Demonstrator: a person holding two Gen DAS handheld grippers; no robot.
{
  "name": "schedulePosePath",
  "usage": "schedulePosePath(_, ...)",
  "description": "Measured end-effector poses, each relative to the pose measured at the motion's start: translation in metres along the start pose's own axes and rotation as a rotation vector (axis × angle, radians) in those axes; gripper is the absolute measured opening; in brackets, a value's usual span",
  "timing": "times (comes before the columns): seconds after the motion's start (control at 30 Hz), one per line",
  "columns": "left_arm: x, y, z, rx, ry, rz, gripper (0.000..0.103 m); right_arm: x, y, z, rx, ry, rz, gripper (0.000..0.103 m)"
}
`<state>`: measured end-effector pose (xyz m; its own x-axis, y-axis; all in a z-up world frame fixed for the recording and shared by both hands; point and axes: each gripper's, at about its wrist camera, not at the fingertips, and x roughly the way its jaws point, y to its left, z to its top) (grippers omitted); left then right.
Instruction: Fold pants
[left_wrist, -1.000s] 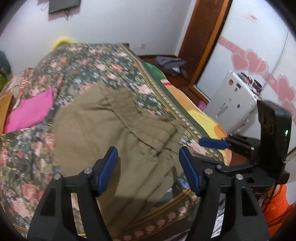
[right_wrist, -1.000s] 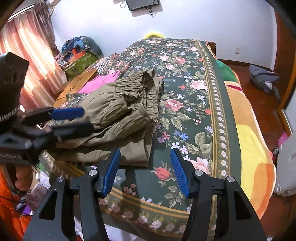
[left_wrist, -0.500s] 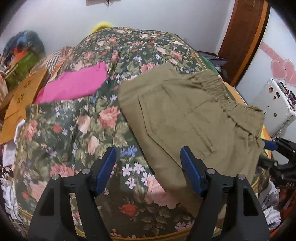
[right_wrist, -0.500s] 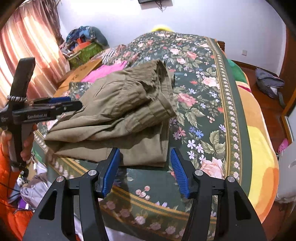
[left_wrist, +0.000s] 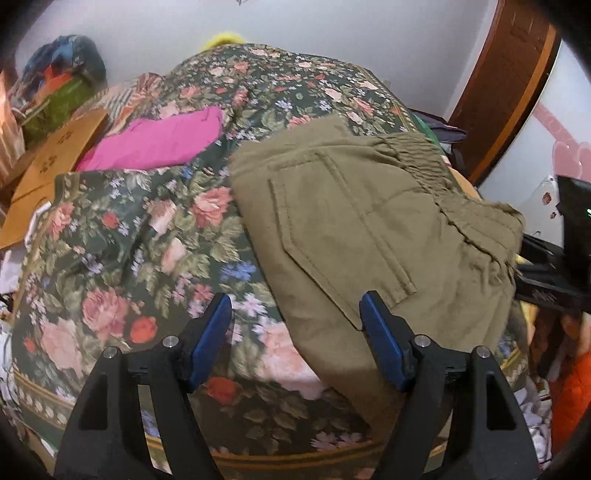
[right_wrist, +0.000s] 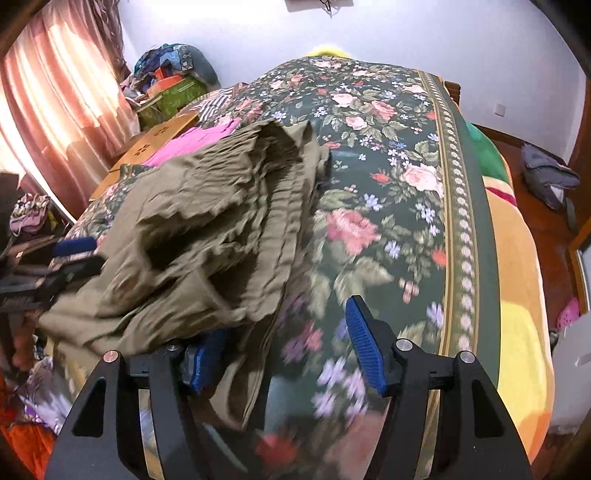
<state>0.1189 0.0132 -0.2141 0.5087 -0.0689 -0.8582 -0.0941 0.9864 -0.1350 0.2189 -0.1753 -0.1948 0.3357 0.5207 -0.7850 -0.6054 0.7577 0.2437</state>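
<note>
Olive pants (left_wrist: 369, 221) lie on the floral bedspread (left_wrist: 147, 240), back pocket up and the elastic waistband to the right. My left gripper (left_wrist: 295, 314) is open just above them: its right finger is over the fabric, its left finger over the bedspread, and the pants' left edge runs between. In the right wrist view the pants (right_wrist: 207, 221) are bunched at the waistband. The right gripper (right_wrist: 284, 343) is at their near corner with its jaws opening. Cloth drapes over its left finger (right_wrist: 207, 354), and its right finger is over bare bedspread (right_wrist: 388, 184); no pad presses the fabric.
A pink garment (left_wrist: 159, 140) and a cardboard box (left_wrist: 55, 162) lie to the pants' left. Bags (right_wrist: 173, 85) are piled by the curtain (right_wrist: 55, 110). The bed's near edge is right below both grippers. A grey bag (right_wrist: 550, 177) lies on the floor at the right.
The left gripper swung from the pants' right side to their left edge and sank closer. The right gripper came forward to the pants' corner; fabric now covers its left finger and its jaws stand wider.
</note>
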Motion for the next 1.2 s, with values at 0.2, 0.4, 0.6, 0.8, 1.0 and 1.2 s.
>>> schedulePosePath(0.2, 0.004, -0.029, 0.001, 0.03, 0.032, -0.088, 0.073, 0.004, -0.021, 0.015, -0.005, 0.016, -0.062, 0.059)
schedulePosePath(0.4, -0.001, -0.035, 0.013, 0.06, 0.017, -0.074, 0.072, -0.03, -0.033, 0.006, 0.045, -0.012, -0.124, 0.06)
schedulePosePath(0.6, -0.024, -0.001, 0.042, 0.083, -0.099, 0.036, 0.072, -0.067, -0.014, -0.003, 0.076, -0.07, -0.102, 0.061)
schedulePosePath(0.8, 0.013, 0.041, 0.093, 0.119, -0.09, 0.139, 0.072, -0.068, 0.026, -0.012, 0.085, -0.081, -0.041, 0.061)
schedulePosePath(1.0, 0.071, 0.064, 0.117, 0.18, -0.013, 0.209, 0.072, -0.041, 0.056, -0.028, 0.089, 0.01, 0.002, 0.062)
schedulePosePath(1.2, 0.094, 0.076, 0.099, 0.145, 0.022, 0.204, 0.072, -0.023, 0.047, -0.027, 0.068, 0.041, -0.009, 0.075)
